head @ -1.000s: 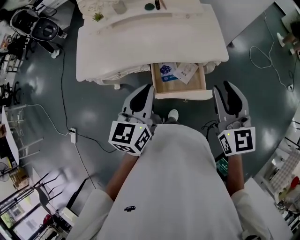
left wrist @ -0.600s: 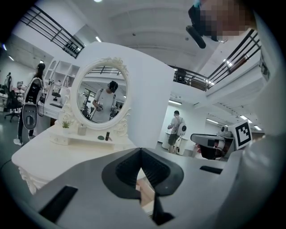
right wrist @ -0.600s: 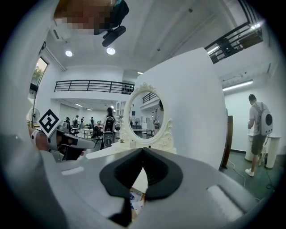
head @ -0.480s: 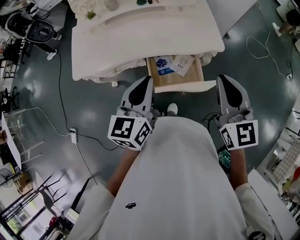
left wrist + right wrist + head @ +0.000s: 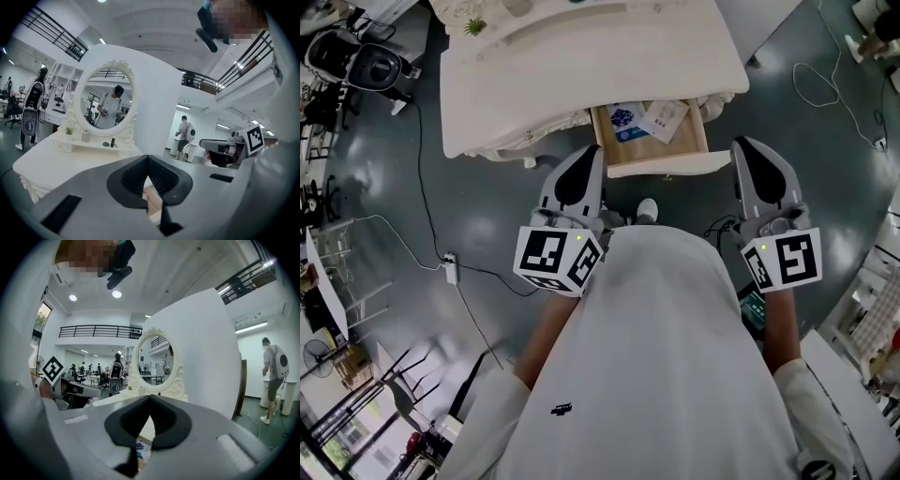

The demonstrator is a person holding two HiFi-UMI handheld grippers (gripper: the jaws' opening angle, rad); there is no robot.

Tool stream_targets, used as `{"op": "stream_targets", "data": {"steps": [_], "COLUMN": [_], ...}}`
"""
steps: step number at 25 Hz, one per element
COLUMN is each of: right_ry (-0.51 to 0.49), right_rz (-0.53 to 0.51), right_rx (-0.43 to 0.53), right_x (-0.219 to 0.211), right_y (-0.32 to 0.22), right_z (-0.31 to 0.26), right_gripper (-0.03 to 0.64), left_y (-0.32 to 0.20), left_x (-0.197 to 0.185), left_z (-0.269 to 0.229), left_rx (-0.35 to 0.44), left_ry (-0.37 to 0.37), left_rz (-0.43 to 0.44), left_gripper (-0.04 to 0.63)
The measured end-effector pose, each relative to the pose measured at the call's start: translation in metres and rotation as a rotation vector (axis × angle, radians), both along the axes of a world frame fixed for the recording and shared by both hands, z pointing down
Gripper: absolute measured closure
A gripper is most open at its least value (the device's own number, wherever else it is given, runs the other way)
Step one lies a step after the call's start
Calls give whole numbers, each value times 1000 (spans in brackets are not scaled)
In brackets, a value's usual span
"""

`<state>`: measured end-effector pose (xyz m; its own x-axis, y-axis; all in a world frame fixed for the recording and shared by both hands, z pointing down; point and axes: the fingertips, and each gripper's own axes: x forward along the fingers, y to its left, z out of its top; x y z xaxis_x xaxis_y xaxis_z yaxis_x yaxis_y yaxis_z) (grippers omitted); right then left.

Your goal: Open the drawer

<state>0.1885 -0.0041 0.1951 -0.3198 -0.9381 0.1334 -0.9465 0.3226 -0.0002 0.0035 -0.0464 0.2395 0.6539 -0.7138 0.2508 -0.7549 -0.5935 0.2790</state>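
Drawer (image 5: 649, 161) is open, pulled out of the front edge of the white dressing table (image 5: 581, 75), right of centre. Wood-coloured inside. A blue-printed packet (image 5: 625, 118) and a white paper sleeve (image 5: 664, 118) lie flat in it, side by side.

Left gripper (image 5: 587, 169): jaws closed tip to tip, nothing between them. It points at the table, with the tip near the drawer's front-left corner. Its own view shows the pads meeting and the drawer's wood in the gap below them.

Right gripper (image 5: 746, 155): jaws fully closed and empty too. Tip sits just off the drawer's front-right corner. Its own view shows the blue packet under the closed tips.

So the drawer front sits between the two grippers and neither grips it. Can't tell from above whether either tip touches the front panel.

An oval mirror (image 5: 107, 101) in an ornate white frame stands at the back of the surface, a small potted plant (image 5: 473, 25) beside it. The person's shoe (image 5: 647, 208) is on the floor below the drawer front. A cable (image 5: 422, 159) runs across the grey floor to the left.
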Motion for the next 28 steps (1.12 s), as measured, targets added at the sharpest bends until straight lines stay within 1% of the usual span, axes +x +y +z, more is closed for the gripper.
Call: {"op": "stream_targets", "data": {"steps": [12,28], "right_ry": [-7,-18], "right_rz": [3,8], "right_rx": [2,-1], "right_x": [5,5], "right_y": [1,0], "right_z": [0,2], "right_gripper": [606,606], "left_y": [0,-4], "left_x": [4,8], "left_z": [1,0], "left_rx": [-1,-5], "left_ry": [-9,-4], "left_rz": [8,16], "left_gripper": [588,588]}}
